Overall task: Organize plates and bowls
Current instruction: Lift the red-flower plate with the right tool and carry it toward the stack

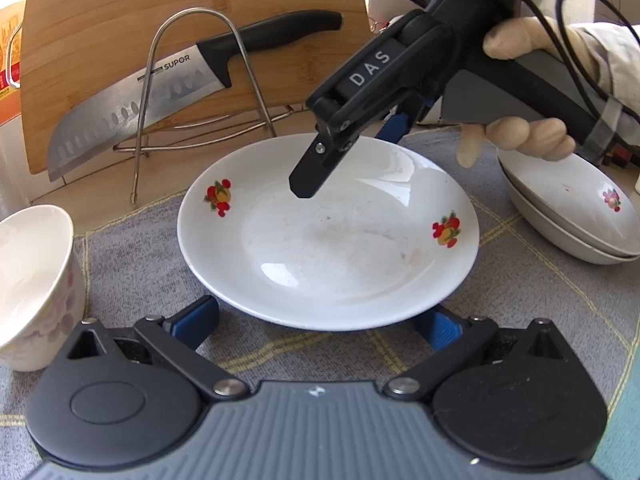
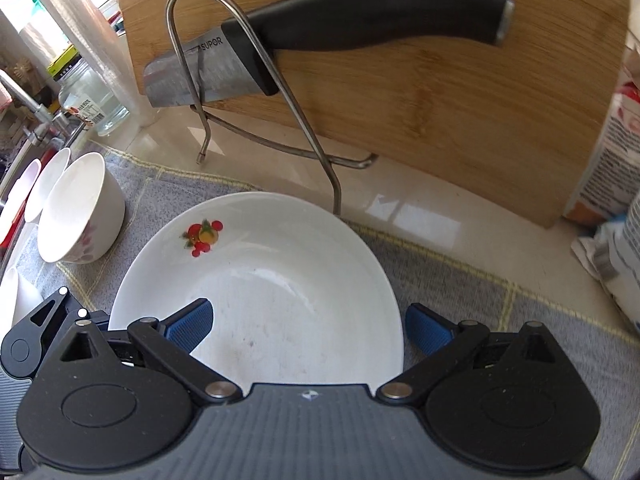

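Note:
A white plate (image 1: pixel 328 232) with red fruit motifs lies on the grey checked cloth (image 1: pixel 132 256). My left gripper (image 1: pixel 320 324) is open, its blue fingertips (image 1: pixel 196 320) spread wide at the plate's near rim. The right gripper (image 1: pixel 348 156), held in a gloved hand (image 1: pixel 520 136), comes in from the far side. In the right wrist view this gripper (image 2: pixel 310 330) is open around the plate (image 2: pixel 280 280): one blue pad (image 2: pixel 192 326) sits over the plate's inside and the other is outside the rim. Two similar plates (image 1: pixel 572 216) are stacked at the right.
A white bowl with pink flowers (image 1: pixel 32 280) stands at the left, with more bowls (image 2: pixel 48 184) behind it. A wire rack (image 1: pixel 192 92), a knife (image 1: pixel 160 96) and a bamboo cutting board (image 1: pixel 120 8) stand behind the plate. A glass jar (image 2: pixel 92 100) and a carton (image 2: pixel 612 140) flank them.

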### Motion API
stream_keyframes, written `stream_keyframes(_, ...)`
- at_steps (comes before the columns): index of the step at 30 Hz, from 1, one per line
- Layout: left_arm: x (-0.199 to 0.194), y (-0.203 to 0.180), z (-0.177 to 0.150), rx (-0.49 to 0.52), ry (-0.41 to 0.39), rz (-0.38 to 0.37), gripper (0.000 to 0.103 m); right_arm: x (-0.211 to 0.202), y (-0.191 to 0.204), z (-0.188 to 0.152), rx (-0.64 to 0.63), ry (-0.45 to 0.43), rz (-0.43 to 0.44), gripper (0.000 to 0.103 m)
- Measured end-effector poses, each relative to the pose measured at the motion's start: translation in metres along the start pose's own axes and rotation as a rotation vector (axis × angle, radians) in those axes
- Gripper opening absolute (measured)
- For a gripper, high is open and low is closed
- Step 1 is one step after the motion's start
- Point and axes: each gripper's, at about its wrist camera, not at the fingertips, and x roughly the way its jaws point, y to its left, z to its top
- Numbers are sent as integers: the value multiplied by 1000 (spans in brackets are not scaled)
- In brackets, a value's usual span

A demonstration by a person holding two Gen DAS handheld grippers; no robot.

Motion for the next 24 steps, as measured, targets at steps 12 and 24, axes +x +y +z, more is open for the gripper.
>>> stream_keyframes(12, 1, 5, -1, 32, -21, -29, 103, 1, -5, 8, -75, 17, 60, 103)
stream_keyframes(24, 3, 6, -1, 45, -27, -41, 103, 0, -24, 16, -17, 76, 225, 103)
